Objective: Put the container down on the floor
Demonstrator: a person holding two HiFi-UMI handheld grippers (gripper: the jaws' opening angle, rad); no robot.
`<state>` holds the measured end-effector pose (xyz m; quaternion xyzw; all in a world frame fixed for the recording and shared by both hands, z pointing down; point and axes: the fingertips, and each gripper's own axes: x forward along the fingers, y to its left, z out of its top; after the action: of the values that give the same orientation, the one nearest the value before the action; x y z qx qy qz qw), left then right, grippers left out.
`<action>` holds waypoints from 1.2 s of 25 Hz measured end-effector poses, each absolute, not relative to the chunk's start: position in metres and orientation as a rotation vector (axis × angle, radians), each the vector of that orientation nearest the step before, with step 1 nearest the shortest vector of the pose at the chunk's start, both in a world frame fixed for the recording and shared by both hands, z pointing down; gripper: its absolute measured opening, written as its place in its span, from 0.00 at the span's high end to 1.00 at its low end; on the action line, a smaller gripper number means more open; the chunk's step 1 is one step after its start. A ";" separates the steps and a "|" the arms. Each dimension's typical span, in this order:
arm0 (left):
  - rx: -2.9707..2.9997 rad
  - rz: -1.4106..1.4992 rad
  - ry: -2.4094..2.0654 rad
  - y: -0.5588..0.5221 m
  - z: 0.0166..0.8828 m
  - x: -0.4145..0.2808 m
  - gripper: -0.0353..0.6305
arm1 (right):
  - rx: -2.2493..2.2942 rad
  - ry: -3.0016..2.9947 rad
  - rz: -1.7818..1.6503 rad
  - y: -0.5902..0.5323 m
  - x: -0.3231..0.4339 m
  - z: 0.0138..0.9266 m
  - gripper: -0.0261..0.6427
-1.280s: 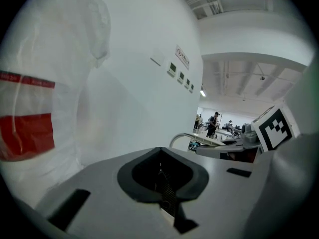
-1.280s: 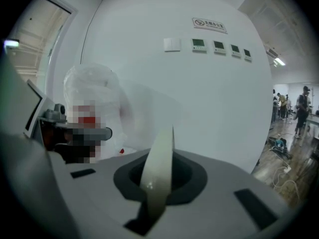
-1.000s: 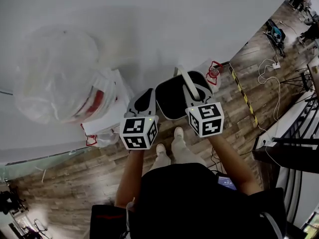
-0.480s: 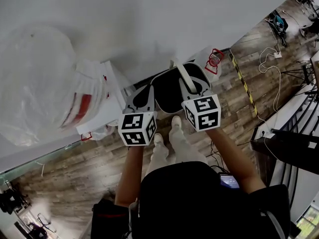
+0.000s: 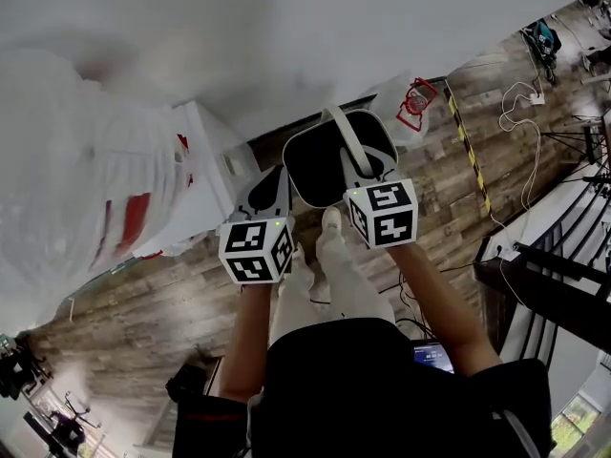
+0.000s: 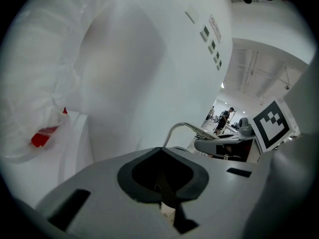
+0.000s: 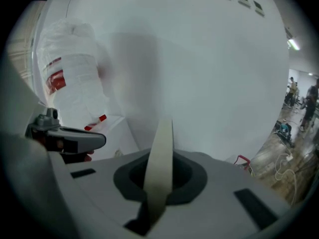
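- I am holding the dark round container with the white rim [image 5: 329,165] by its pale strap handle [image 5: 346,141]. It is hanging in front of me, just ahead of my shoes [image 5: 329,229] and close to the foot of the white wall [image 5: 315,36].
- My right tongs [image 5: 363,170] are clenched on that handle. In the right gripper view the strap is running up from between the jaws.
- My left tongs [image 5: 270,187] are sitting just beside the container's left rim with the jaws drawn together. In the left gripper view I am seeing nothing of the container between them, so I am judging that they are not carrying any of the load.
- I am reading this as the setting-down step and not yet finished. The container looks to be hanging at tong level, above the wooden plank floor [image 5: 143,332], not resting on it.
- Next I am needing to bring it straight down onto the bare planks between my shoes and the wall, keeping it level so it lands flat on its base.
- I am also needing to keep it off the plastic-wrapped white bundle with red markings [image 5: 105,208] on my left.
- I am planning to keep the right tongs clenched until the base is resting on the floor. After that I can let the handle go.
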<state>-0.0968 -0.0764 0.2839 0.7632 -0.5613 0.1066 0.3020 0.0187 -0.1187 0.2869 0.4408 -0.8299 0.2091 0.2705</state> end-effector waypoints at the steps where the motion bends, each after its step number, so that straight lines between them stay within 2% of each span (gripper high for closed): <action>1: 2.010 0.287 -1.487 -0.076 0.291 -0.096 0.92 | 1.182 -2.227 0.577 -0.119 0.019 0.293 0.92; 30: 1.822 0.351 -1.369 -0.064 0.453 -0.085 0.92 | 1.063 -2.022 0.721 -0.106 0.020 0.460 0.92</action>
<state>-0.0849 -0.0637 0.4528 0.7222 -0.5427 0.1392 0.4057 0.0203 -0.1058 0.4604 0.4131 -0.7860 0.2803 0.3645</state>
